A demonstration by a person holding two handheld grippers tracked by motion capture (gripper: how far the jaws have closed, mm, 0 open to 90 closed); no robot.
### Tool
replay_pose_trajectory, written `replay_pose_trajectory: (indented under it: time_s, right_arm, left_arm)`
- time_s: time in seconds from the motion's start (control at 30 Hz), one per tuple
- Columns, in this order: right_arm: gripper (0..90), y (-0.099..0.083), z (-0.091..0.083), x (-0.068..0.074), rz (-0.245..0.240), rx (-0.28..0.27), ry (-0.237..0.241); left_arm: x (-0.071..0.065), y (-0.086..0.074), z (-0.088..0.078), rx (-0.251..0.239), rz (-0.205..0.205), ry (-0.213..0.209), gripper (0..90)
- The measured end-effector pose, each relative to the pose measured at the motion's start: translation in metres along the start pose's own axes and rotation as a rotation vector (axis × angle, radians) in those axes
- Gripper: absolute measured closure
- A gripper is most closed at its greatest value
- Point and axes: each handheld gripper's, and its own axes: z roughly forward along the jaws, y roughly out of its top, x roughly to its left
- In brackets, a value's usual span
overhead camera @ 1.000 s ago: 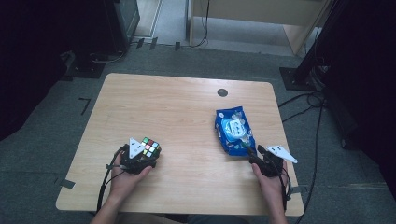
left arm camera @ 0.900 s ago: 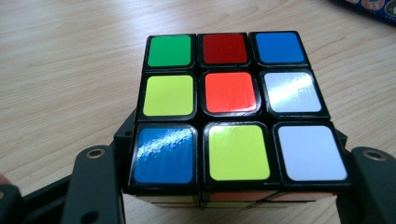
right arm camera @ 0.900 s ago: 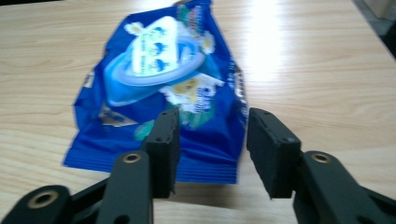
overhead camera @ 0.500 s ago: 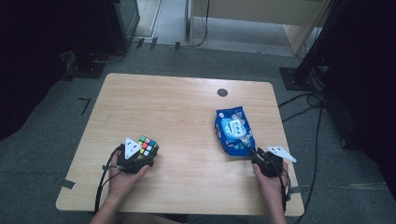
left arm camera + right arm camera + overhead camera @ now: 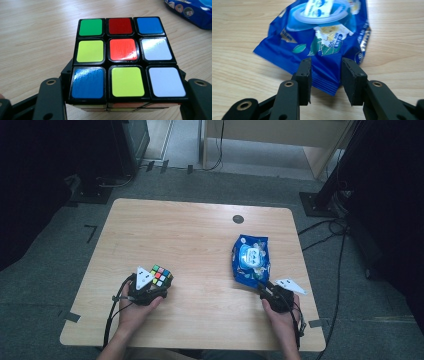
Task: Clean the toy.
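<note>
A Rubik's cube (image 5: 159, 275) with mixed colours rests on the wooden table (image 5: 200, 250) at the near left, and my left gripper (image 5: 156, 285) is shut on it. In the left gripper view the cube (image 5: 122, 57) sits between the two fingers of that gripper (image 5: 123, 96), top face showing. A blue wet-wipes pack (image 5: 251, 257) lies flat at the right. My right gripper (image 5: 265, 288) is at its near end. Its jaws narrowed and have just been opening slightly. The pack's (image 5: 322, 37) near corner lies between the jaws of the right gripper (image 5: 325, 80), and the pads do not press on it.
A small dark round grommet (image 5: 238, 219) is set into the table near its far edge. Cables (image 5: 340, 250) run over the grey floor to the right. The table's right edge is close beside my right hand.
My right gripper has shifted a little towards the wipes pack's near end, with its jaws narrower than a second ago. The left gripper and the cube have stayed put.
</note>
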Motion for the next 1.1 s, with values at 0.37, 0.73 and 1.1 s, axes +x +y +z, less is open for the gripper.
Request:
replay_pose_trajectory:
  time_s: [0.37, 0.73, 1.1]
  right_arm:
    - [61.6, -0.003, 0.011, 0.034, -0.018, 0.018, 0.092]
    - [55.6, 0.015, 0.005, 0.032, -0.043, -0.058, 0.157]
    - [69.3, 0.032, 0.025, -0.028, 0.086, -0.040, -0.053]
  left_arm:
    - [-0.003, -0.001, 0.002, 0.010, 0.018, -0.009, 33.7]
    - [-0.005, -0.002, 0.001, 0.016, 0.021, -0.014, 33.7]
    - [-0.005, -0.002, 0.000, 0.013, 0.016, -0.011, 33.7]
